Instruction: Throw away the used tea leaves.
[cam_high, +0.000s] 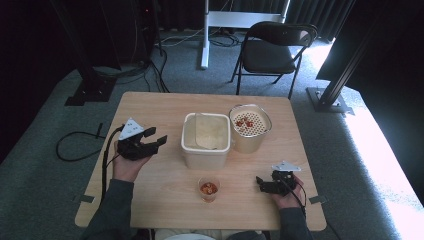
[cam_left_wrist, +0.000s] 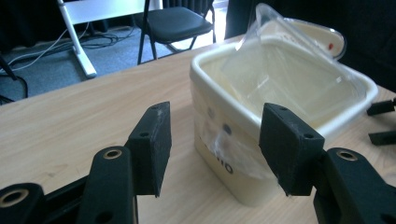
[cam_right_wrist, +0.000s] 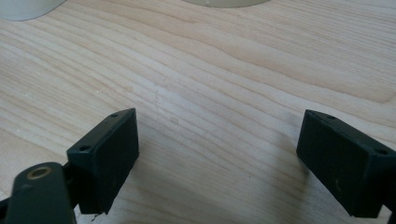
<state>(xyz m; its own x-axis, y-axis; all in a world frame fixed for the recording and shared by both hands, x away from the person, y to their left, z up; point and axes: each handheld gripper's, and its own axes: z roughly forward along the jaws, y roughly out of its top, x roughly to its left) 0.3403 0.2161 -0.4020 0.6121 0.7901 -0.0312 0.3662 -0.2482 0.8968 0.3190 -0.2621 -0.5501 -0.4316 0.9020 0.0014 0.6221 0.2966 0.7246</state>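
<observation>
While I am watching from the high view, my left gripper (cam_high: 156, 141) is hovering over the left part of the wooden table (cam_high: 155, 197), its jaws spread with nothing between them and pointing toward the cream square tub (cam_high: 206, 148) in the middle. That tub is sitting near the table's centre with a clear plastic sheet (cam_high: 210, 131) standing inside it. Just beside it on the right, a cream round container (cam_high: 248, 139) is carrying a perforated insert with a few red pieces on it. Nearer to me, a small glass (cam_high: 208, 189) with red pieces inside is standing in front of the tub. My right gripper (cam_high: 261, 184) is resting low at the right front part of the table, well apart from the tub. A black folding chair (cam_high: 272, 51) is standing on the carpet beyond the table.

Looking along the left gripper view, I am seeing the two black pads (cam_left_wrist: 152, 143) standing wide, with the tub's (cam_left_wrist: 243, 163) near corner just ahead of them and apart from them. The plastic sheet (cam_left_wrist: 289, 79) is leaning tilted inside the tub and rising above its rim. The right pad is overlapping the tub's wall in the picture, and I cannot tell whether it is touching.

Looking along the right gripper view, I am seeing both pads (cam_right_wrist: 109, 154) spread wide over bare wood (cam_right_wrist: 224, 93), gripping nothing.
</observation>
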